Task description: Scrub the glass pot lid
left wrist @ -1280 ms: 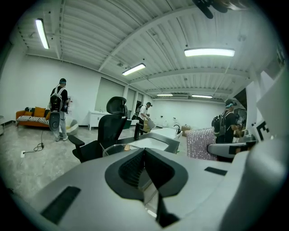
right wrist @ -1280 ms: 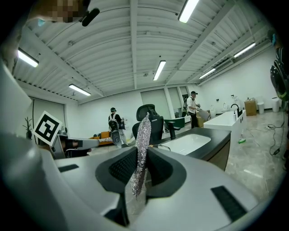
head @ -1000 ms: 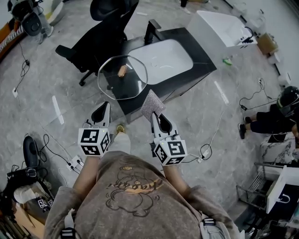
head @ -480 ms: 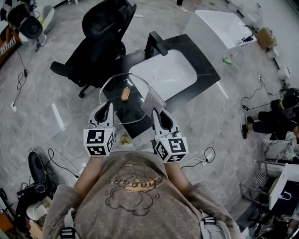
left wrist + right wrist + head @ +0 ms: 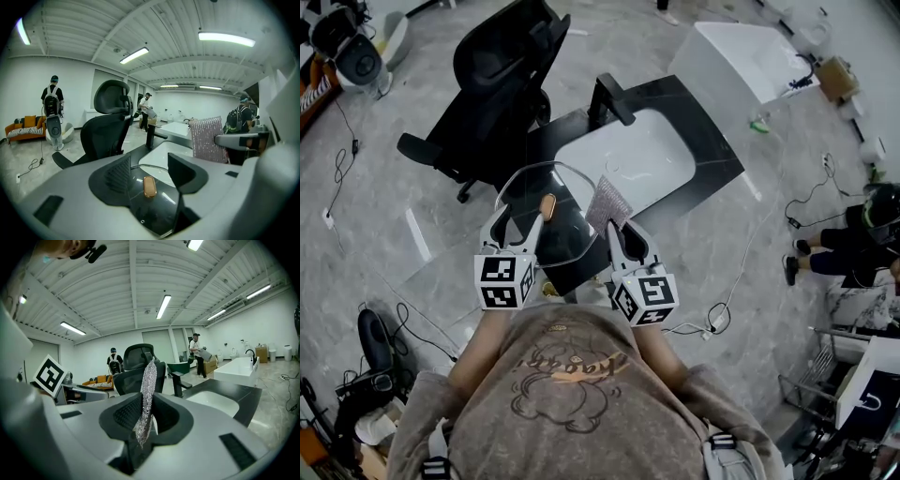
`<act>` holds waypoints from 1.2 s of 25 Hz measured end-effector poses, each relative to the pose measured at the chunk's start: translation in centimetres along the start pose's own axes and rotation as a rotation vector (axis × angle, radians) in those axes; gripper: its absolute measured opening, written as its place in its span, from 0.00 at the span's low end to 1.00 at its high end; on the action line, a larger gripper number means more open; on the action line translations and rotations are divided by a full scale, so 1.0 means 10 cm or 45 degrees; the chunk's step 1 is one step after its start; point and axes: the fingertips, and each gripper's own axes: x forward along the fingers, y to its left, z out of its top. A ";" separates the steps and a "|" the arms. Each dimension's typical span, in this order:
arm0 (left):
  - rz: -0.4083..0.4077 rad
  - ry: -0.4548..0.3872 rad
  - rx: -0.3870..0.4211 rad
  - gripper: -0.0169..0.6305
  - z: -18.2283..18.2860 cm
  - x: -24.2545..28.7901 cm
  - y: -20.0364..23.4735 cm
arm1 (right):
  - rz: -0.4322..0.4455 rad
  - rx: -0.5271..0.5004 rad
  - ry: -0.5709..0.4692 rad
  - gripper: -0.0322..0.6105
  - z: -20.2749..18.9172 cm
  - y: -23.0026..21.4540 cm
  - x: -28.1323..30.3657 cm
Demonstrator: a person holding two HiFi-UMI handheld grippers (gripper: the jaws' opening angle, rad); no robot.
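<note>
The glass pot lid [image 5: 562, 225] with its brown knob [image 5: 547, 204] lies flat on the near end of the black counter [image 5: 712, 141]. My left gripper [image 5: 517, 223] has just been opening. Its jaws stand wide apart around the lid's near rim, and the pads do not press on it. From the left gripper view the lid [image 5: 154, 206] and knob [image 5: 149, 186] lie between and below the left gripper [image 5: 150, 168]. My right gripper [image 5: 614, 230] is shut on a silvery scrub cloth [image 5: 607, 202], which stands up from the right gripper [image 5: 146, 416] as a thin strip [image 5: 148, 385].
A white sink basin [image 5: 628, 150] is set in the counter, with a black faucet [image 5: 609, 94] behind it. A black office chair [image 5: 487, 84] stands at the counter's left. Cables lie on the grey floor [image 5: 356, 159]. A white tub [image 5: 750, 56] stands at the far right.
Both grippers moved forward to the counter. The lid, held up by its rim before, now lies on the counter, and the left jaws have opened off it.
</note>
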 end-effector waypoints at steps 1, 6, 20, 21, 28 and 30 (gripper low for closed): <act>-0.007 0.026 0.018 0.43 -0.04 0.07 -0.01 | 0.008 -0.003 0.004 0.17 0.01 -0.02 0.03; -0.069 0.147 0.104 0.42 -0.35 0.48 -0.12 | 0.035 -0.010 0.020 0.17 0.00 -0.12 0.09; -0.011 0.425 0.078 0.39 -1.32 1.30 -0.01 | -0.014 0.036 0.046 0.17 -0.06 -0.59 0.08; -0.008 0.442 0.071 0.39 -1.36 1.32 0.00 | -0.016 0.039 0.044 0.17 -0.06 -0.60 0.09; 0.017 0.454 0.062 0.38 -1.40 1.33 -0.02 | -0.018 0.048 0.054 0.17 -0.09 -0.69 0.10; 0.027 0.448 0.039 0.35 -1.41 1.33 -0.03 | -0.014 0.048 0.059 0.17 -0.10 -0.70 0.12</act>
